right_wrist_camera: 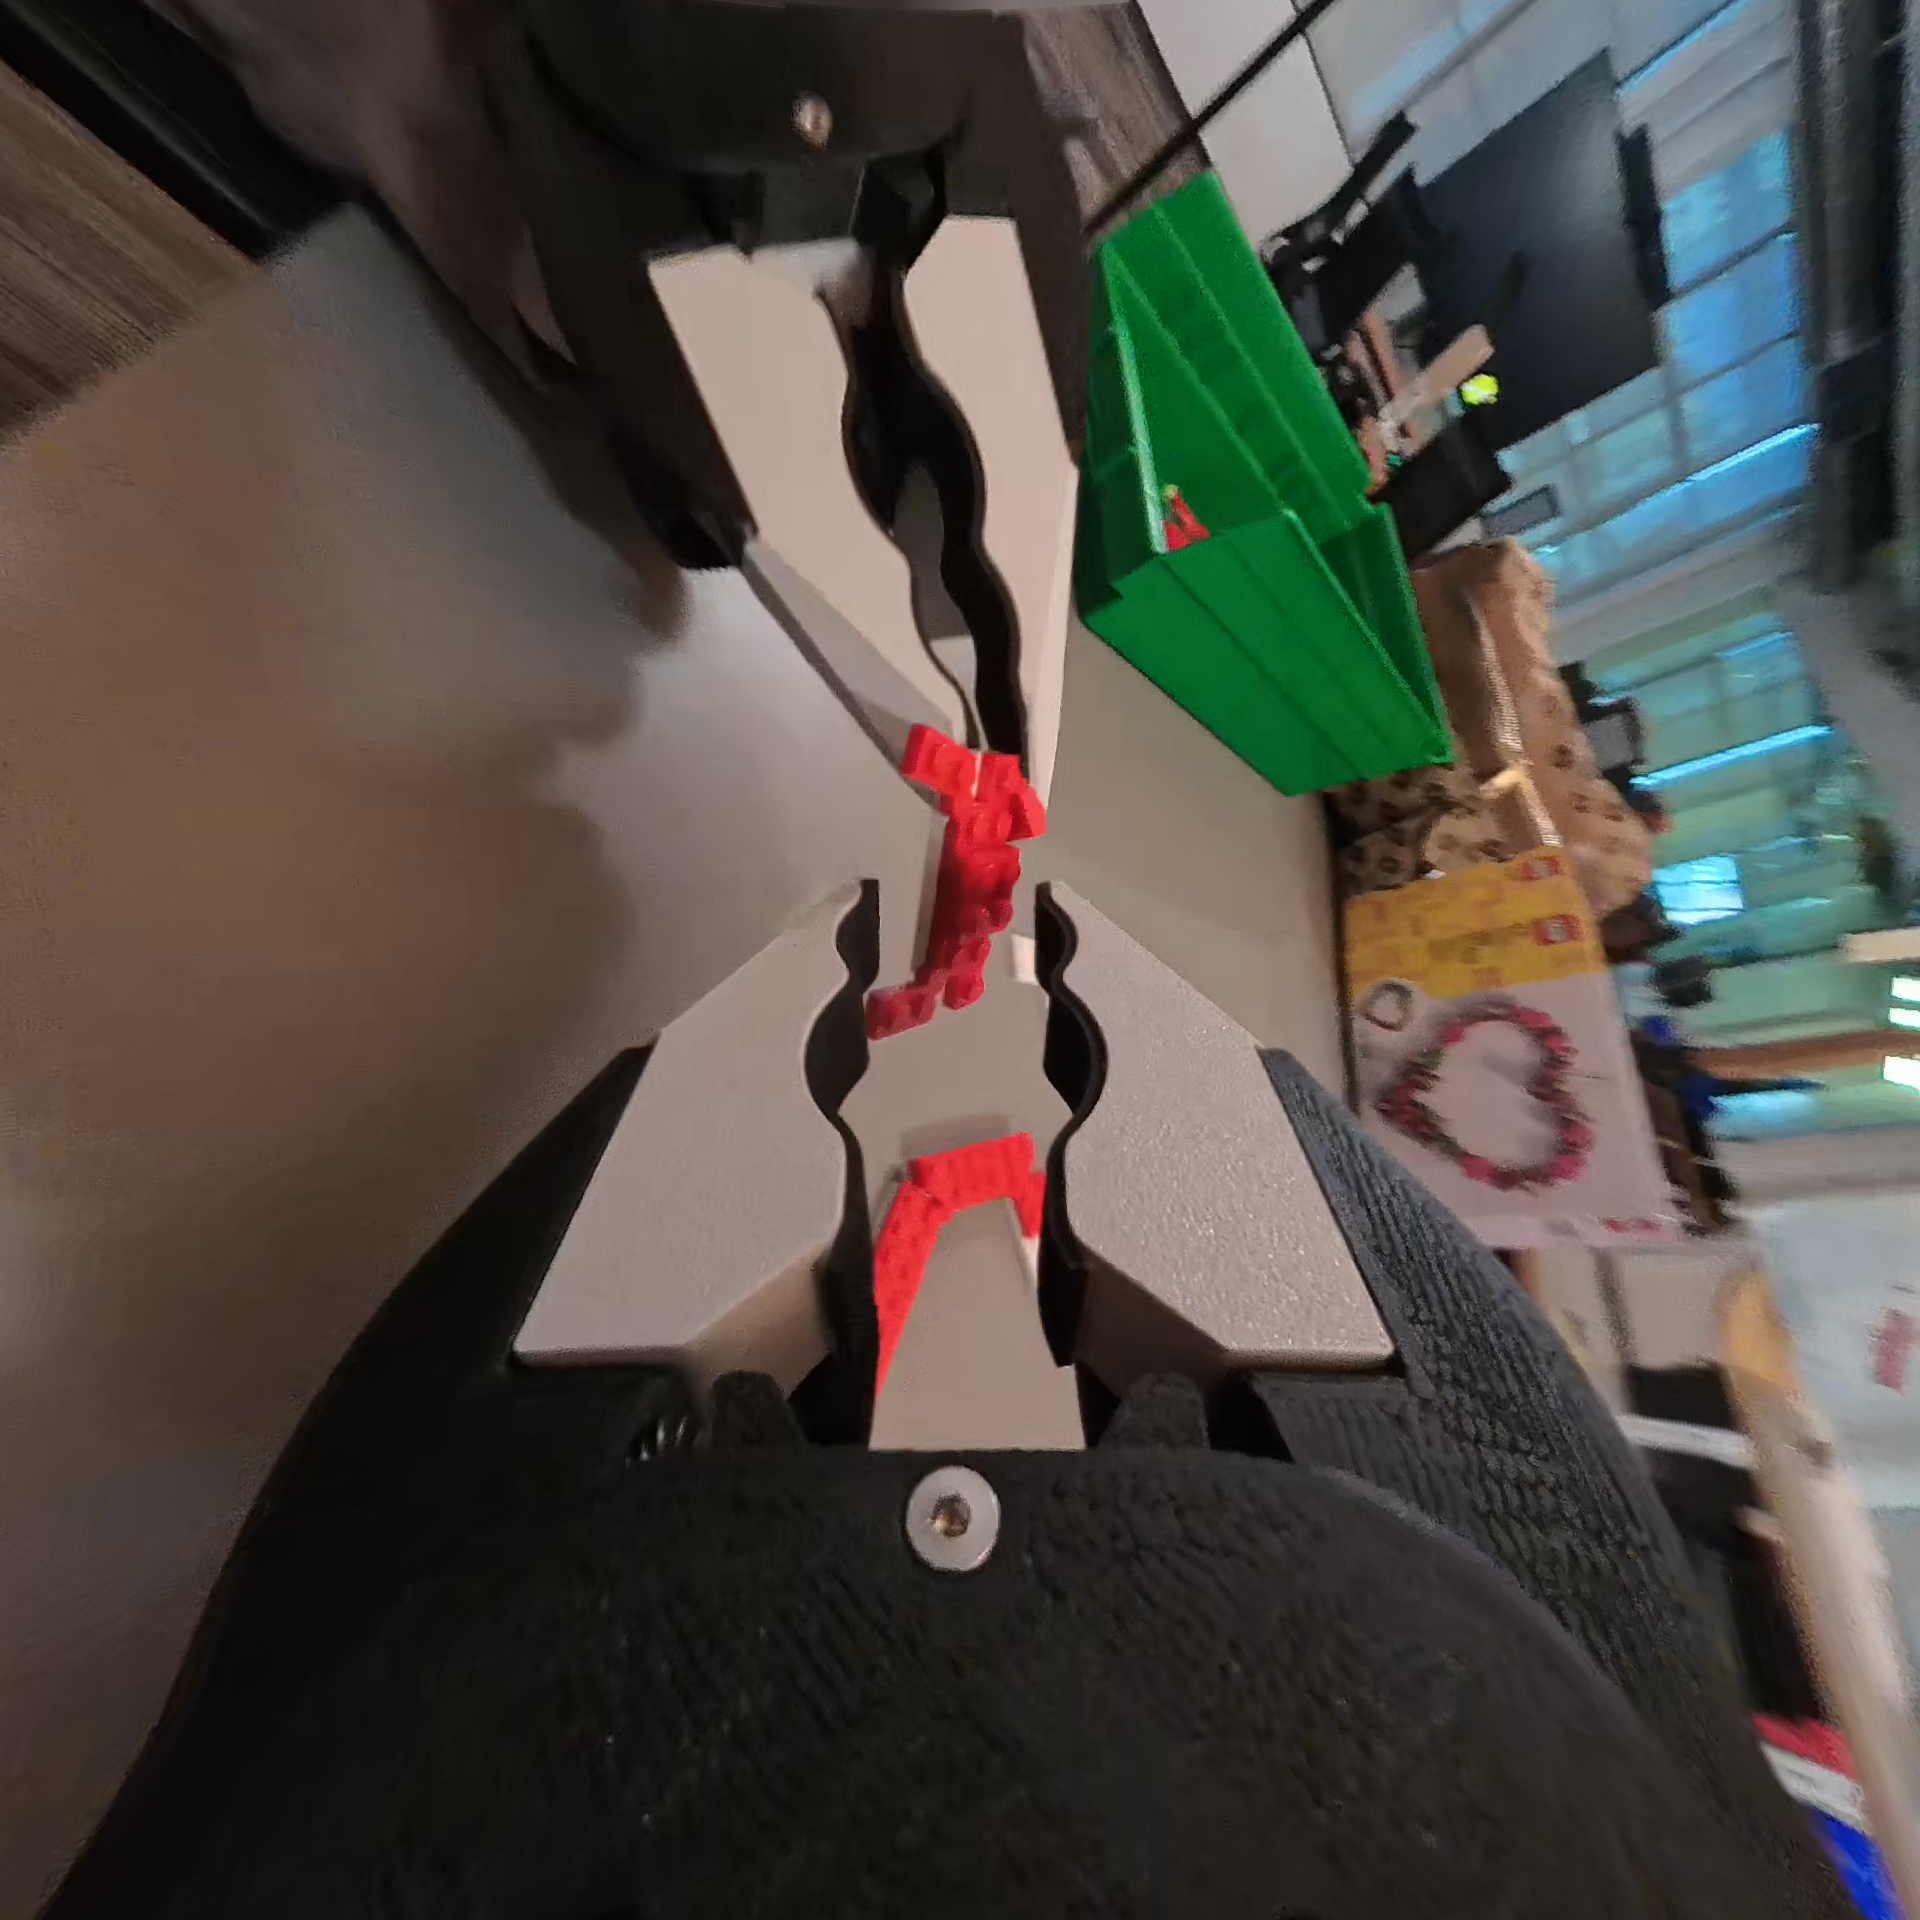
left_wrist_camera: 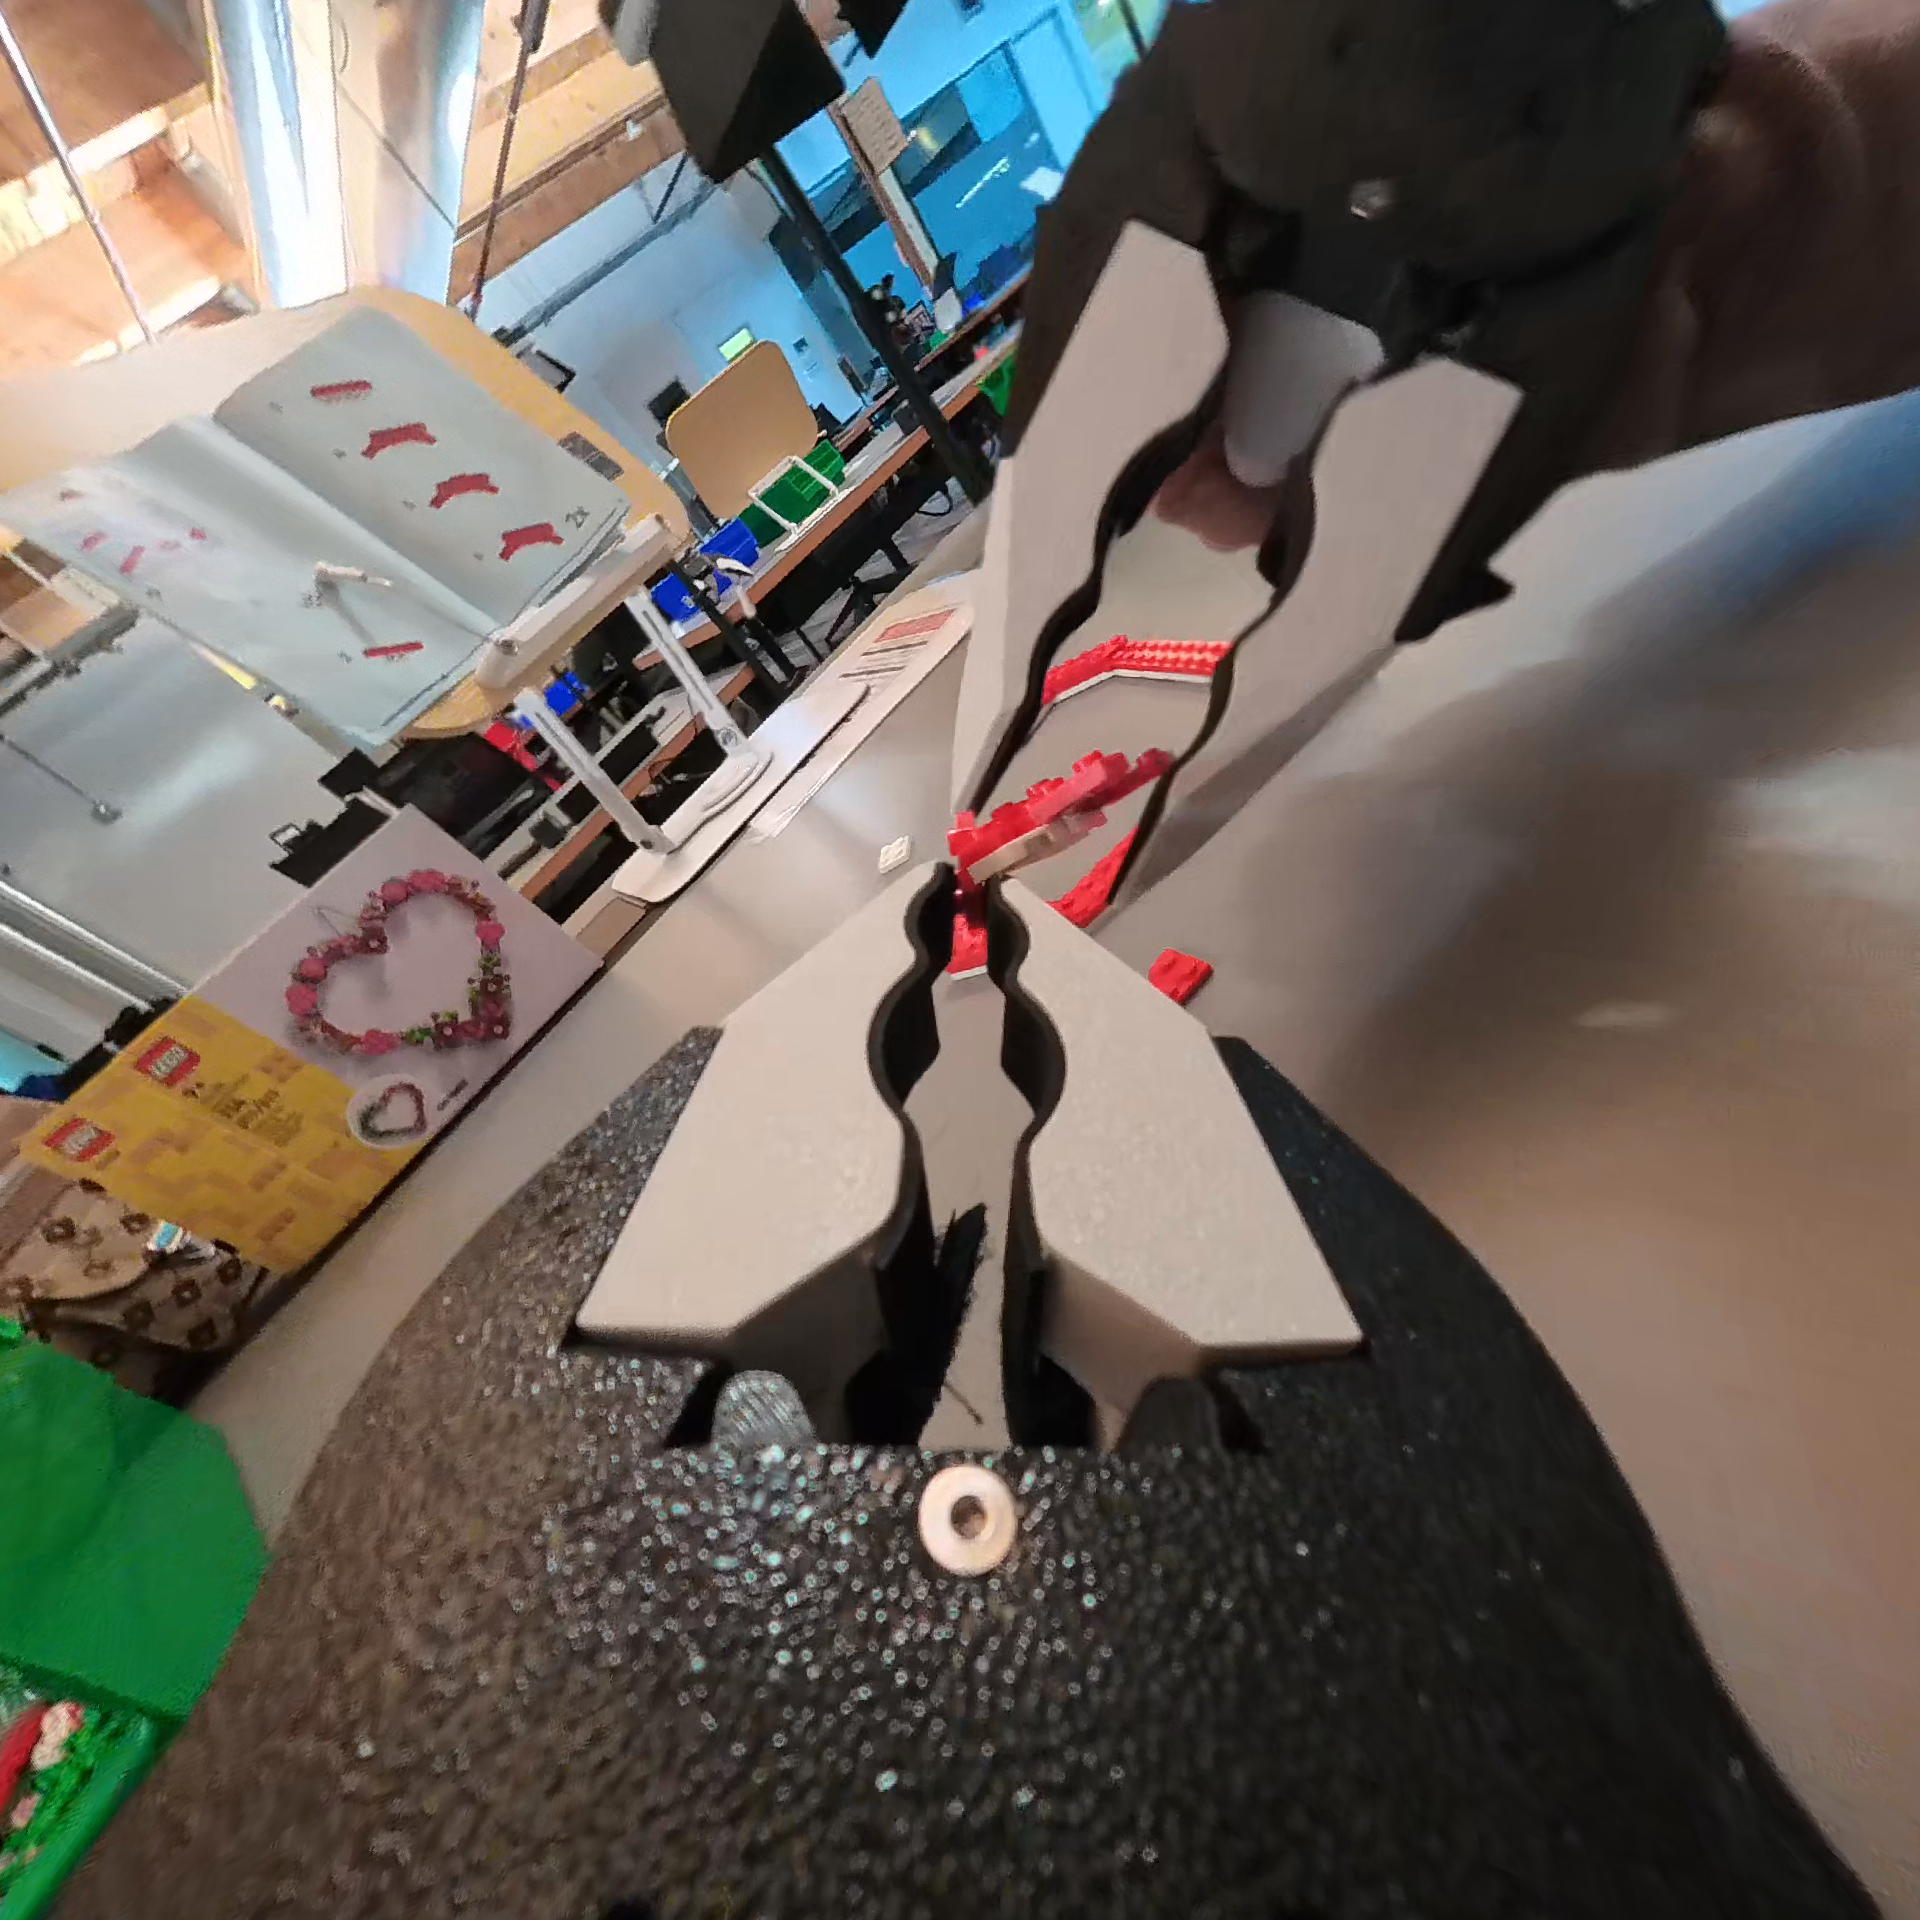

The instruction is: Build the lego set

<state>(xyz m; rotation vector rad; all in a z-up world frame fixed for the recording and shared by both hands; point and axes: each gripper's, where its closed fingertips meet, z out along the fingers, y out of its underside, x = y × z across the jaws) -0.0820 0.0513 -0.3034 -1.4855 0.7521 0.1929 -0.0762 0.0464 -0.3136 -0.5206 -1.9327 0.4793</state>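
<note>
My left gripper (left_wrist_camera: 971, 894) is shut on one end of a small red lego assembly (left_wrist_camera: 1023, 826) and holds it above the grey table (left_wrist_camera: 1558, 831). My right gripper (left_wrist_camera: 1044, 852) comes in from the upper right. It is open, with its fingertips on either side of the same assembly (right_wrist_camera: 966, 935) and not pressing it. In the right wrist view my right gripper (right_wrist_camera: 954, 899) faces the left gripper (right_wrist_camera: 987, 753) tip to tip. A larger red arch-shaped lego build (right_wrist_camera: 966, 1179) lies on the table beyond, also seen in the left wrist view (left_wrist_camera: 1132, 660). A loose red plate (left_wrist_camera: 1181, 977) lies nearby.
An open instruction booklet (left_wrist_camera: 343, 499) stands on a white holder at the back left. The lego box (left_wrist_camera: 312, 1039) lies on the table's left side. A green parts bin (right_wrist_camera: 1247, 499) sits next to it, near the left gripper (left_wrist_camera: 94, 1538). A paper sheet (left_wrist_camera: 883, 665) lies farther back.
</note>
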